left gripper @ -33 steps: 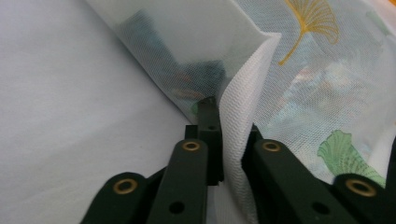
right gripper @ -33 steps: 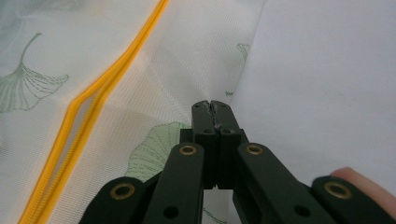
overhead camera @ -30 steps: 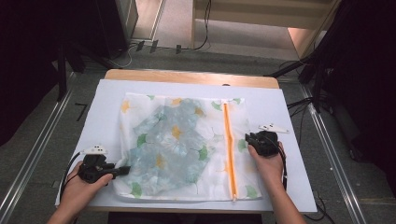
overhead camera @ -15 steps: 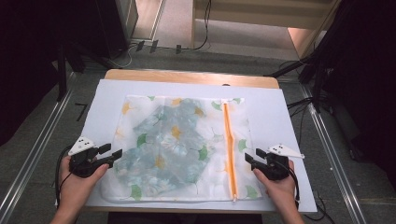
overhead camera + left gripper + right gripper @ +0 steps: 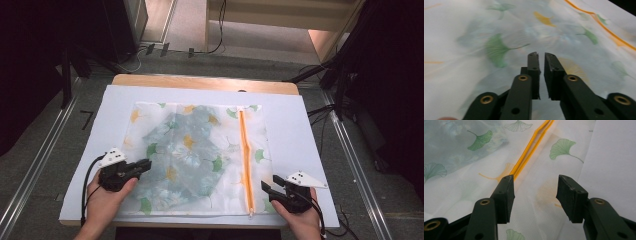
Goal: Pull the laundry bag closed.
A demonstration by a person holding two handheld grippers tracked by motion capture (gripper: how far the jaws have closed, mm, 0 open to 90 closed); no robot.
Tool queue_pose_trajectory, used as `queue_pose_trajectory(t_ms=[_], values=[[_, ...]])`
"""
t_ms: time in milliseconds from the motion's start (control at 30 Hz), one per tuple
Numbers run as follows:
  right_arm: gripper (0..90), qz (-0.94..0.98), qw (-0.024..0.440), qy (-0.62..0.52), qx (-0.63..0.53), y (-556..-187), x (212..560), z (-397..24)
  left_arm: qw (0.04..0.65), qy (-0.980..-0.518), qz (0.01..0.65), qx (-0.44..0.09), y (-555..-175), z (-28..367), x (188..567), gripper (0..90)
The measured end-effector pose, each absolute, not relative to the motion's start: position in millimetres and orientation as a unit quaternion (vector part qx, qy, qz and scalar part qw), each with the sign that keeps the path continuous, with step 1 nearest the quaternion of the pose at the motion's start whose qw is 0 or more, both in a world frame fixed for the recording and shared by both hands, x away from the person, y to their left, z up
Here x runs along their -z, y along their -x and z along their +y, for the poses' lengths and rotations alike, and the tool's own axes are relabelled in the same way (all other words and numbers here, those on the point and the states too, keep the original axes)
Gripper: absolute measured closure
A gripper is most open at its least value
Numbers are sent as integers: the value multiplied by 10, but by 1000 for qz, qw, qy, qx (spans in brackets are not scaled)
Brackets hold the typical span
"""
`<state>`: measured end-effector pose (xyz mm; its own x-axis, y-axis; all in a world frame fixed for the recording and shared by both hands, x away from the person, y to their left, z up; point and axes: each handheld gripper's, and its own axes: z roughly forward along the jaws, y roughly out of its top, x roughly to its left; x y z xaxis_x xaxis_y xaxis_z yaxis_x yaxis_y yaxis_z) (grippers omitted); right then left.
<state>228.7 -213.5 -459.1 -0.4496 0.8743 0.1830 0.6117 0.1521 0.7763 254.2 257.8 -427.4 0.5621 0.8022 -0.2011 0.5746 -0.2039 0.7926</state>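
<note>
A white mesh bag [image 5: 200, 150] printed with green and yellow ginkgo leaves lies flat on the table. A bluish cloth [image 5: 192, 142] shows through it. An orange zipper [image 5: 245, 155] runs along its right part. My left gripper [image 5: 146, 164] is at the bag's near left edge. Its jaws are shut with nothing between them [image 5: 541, 54] and hang over the mesh. My right gripper [image 5: 265, 187] stands open over the bag's near right corner [image 5: 535, 182]. The zipper [image 5: 529, 152] runs up from beside its left jaw.
A white sheet [image 5: 300, 130] covers the wooden table [image 5: 200, 81], with bare margins left and right of the bag. Cables lie on the floor beyond the table's far edge. Metal rails [image 5: 45, 155] run along both sides. A hand holds each gripper at the near edge.
My right gripper has drawn back from the bag's right side to its near right corner. My left gripper shifted slightly and now points over the bag's left edge. The bag has not moved.
</note>
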Motion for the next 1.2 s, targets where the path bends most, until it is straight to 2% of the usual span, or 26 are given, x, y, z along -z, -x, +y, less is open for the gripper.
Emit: queue_pose_trajectory(t_ms=[67, 167, 267, 333, 367, 433, 567, 800, 900, 1067, 1200], values=[[505, 740, 153, -512, -408, -2292, 4603, -2124, 444, -771, 441, -118, -2543, 2509, 4282, 900], [518, 743, 145, -515, -402, -2286, 4628, -2115, 440, -793, 410, -96, -2526, 2263, 4326, 900], [708, 752, 122, -504, -407, -2229, 4647, -2100, 439, -810, 382, -69, -2502, 1924, 4397, 900], [789, 761, 108, -489, -412, -2178, 4636, -2075, 439, -813, 377, -60, -2497, 1833, 4414, 900], [825, 766, 106, -481, -412, -2146, 4633, -2051, 443, -818, 364, -43, -2481, 1645, 4456, 900], [857, 776, 106, -469, -409, -2093, 4636, -2008, 439, -824, 356, -38, -2471, 1547, 4475, 900], [895, 787, 84, -452, -411, -2024, 4656, -1951, 433, -844, 316, -12, -2413, 1056, 4581, 900], [891, 800, 76, -439, -401, -1953, 4683, -1903, 419, -861, 288, 4, -2411, 665, 4726, 900], [809, 806, 78, -427, -402, -1919, 4698, -1892, 409, -866, 288, 7, -2418, 623, 4804, 900], [557, 800, 88, -437, -401, -1863, 4723, -1917, 401, -867, 297, 0, -2427, 572, 4782, 892], [529, 804, 88, -421, -409, -1809, 4716, -1909, 403, -869, 287, 4, -2392, 492, 4782, 875]])
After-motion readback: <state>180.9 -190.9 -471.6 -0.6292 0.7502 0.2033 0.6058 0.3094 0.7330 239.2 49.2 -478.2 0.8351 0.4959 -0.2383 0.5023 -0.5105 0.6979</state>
